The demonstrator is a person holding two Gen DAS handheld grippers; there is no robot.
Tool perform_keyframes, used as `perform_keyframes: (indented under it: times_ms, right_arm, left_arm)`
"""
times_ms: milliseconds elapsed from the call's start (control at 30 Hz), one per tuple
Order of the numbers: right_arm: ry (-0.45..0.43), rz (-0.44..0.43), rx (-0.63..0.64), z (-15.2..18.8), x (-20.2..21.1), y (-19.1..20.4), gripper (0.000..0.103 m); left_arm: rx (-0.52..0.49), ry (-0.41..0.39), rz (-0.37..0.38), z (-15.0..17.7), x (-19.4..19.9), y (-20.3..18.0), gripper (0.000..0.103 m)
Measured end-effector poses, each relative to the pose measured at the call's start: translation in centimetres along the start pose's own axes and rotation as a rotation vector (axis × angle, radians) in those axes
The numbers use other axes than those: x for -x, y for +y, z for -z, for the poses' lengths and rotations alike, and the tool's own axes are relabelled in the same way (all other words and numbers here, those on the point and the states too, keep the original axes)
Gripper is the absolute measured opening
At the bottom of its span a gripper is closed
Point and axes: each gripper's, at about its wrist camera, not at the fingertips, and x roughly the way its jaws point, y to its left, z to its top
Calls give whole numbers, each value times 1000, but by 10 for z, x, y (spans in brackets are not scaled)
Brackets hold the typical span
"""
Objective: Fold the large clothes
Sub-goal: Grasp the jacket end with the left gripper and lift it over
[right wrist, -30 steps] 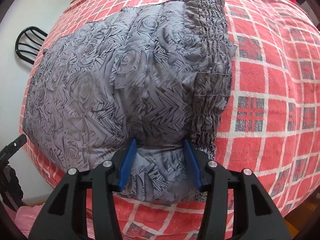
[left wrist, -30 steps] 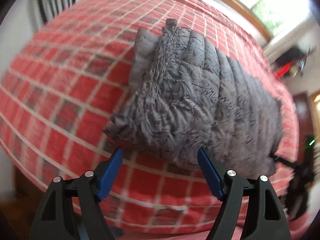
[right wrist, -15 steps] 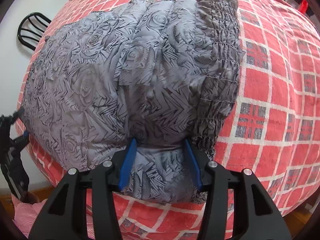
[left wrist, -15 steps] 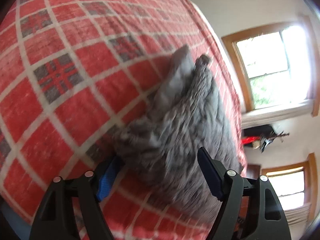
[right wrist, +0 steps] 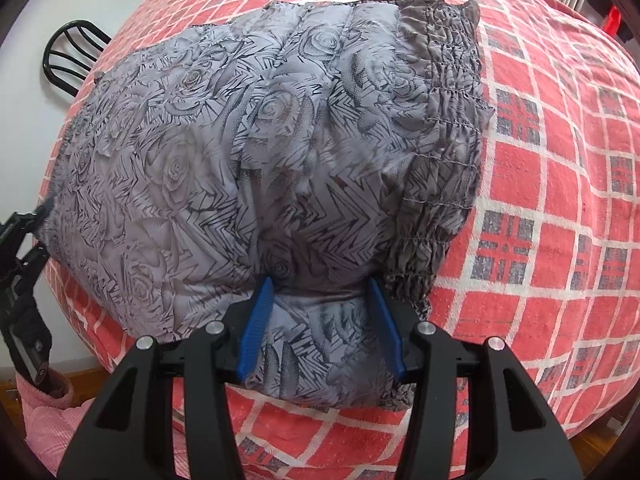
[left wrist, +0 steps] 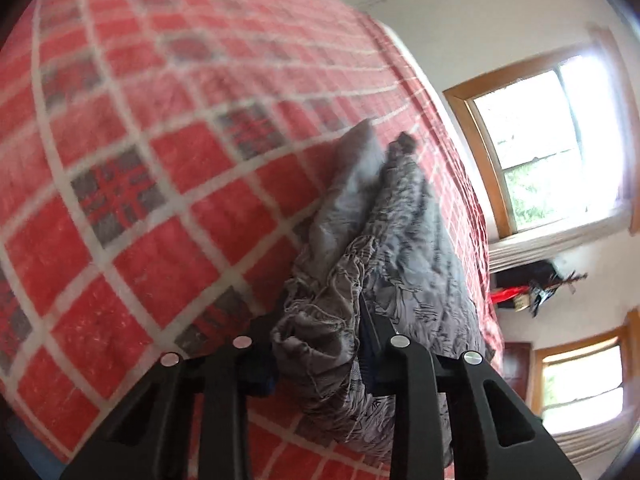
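Observation:
A grey padded jacket with a rose and zigzag print lies partly folded on a bed with a red plaid cover. My right gripper is shut on the jacket's near padded edge, beside its gathered hem. In the left wrist view the jacket runs away from me, and my left gripper is shut on a bunched gathered corner of it, low over the plaid cover. My left gripper also shows at the left edge of the right wrist view.
A black metal chair back stands against the white wall beyond the bed. Pink cloth lies by the wooden floor at lower left. Windows with wooden frames are on the far wall past the bed's edge.
My left gripper has moved in from open above the bed and closed on the jacket's gathered corner. My right gripper keeps its hold and has barely moved.

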Motion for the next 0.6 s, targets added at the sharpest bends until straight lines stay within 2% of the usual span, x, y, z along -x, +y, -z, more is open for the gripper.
perform_keyframes:
  times_ms: [133, 200, 300, 400, 600]
  right_arm:
    - [-13, -6, -2, 4, 0, -3, 50]
    - [-21, -20, -8, 5, 0, -8, 50]
    - [-24, -38, -18, 5, 2, -13, 50]
    - [-39, -67, -47, 6, 20, -22, 49]
    - [-198, -126, -99, 12, 97, -49, 52]
  left_arm:
    - [24, 16, 39, -5, -15, 17, 30]
    - [-9, 12, 9, -4, -16, 12, 30]
    - [-3, 24, -27, -8, -14, 2, 28]
    - [-101, -17, -58, -9, -2, -35, 26]
    - [-274, -97, 6, -1, 39, -113, 25]
